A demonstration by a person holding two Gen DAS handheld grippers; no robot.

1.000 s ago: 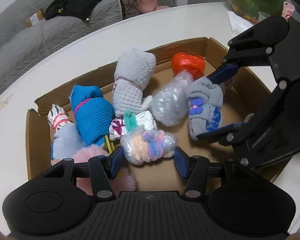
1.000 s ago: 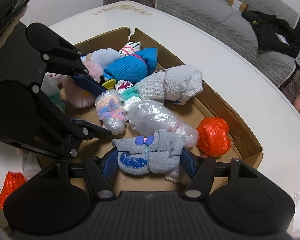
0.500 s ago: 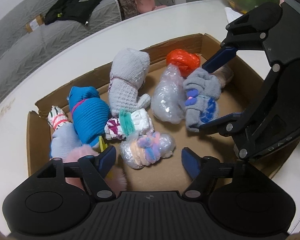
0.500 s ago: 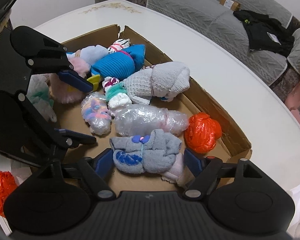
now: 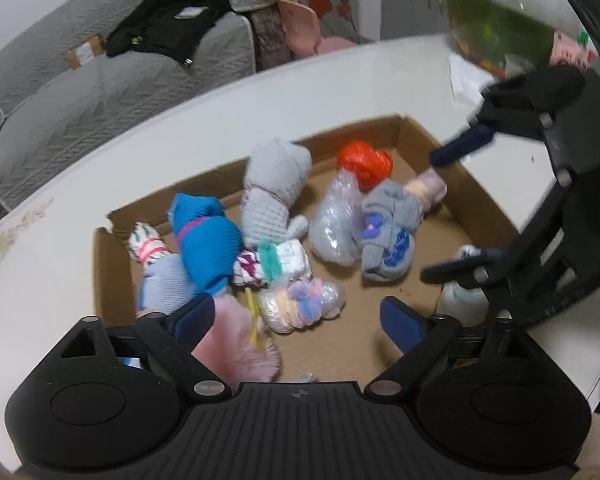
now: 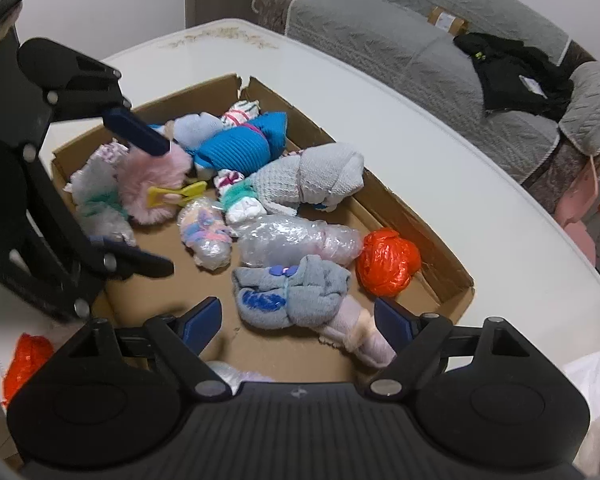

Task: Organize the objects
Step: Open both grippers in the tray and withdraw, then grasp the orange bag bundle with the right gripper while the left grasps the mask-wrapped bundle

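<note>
An open cardboard box [image 5: 104,264] on the white table holds several rolled sock and cloth bundles. My left gripper [image 5: 298,316] hangs above the box's near side, its jaws opening. A plastic-wrapped pastel bundle [image 5: 300,304] lies loose on the floor below, touching neither pad. My right gripper [image 6: 298,316] is also opening, above a grey sock bundle with blue patches [image 6: 292,296] that rests free in the box. An orange bag ball [image 6: 388,260] and a clear wrapped bundle [image 6: 296,240] lie beside it. Each gripper shows in the other's view: right gripper [image 5: 434,216], left gripper [image 6: 166,208].
In the box also lie a grey knit roll [image 5: 276,188], a blue knit roll [image 5: 204,240] and a pink fluffy piece [image 5: 236,352]. Another orange bag [image 6: 24,360] sits outside the box. A grey sofa [image 5: 100,92] with a black garment stands beyond the table.
Both grippers let go of their bundles: the left freed the pastel one, the right the grey sock one. Both jaws spread wider and both grippers rose away from the box.
</note>
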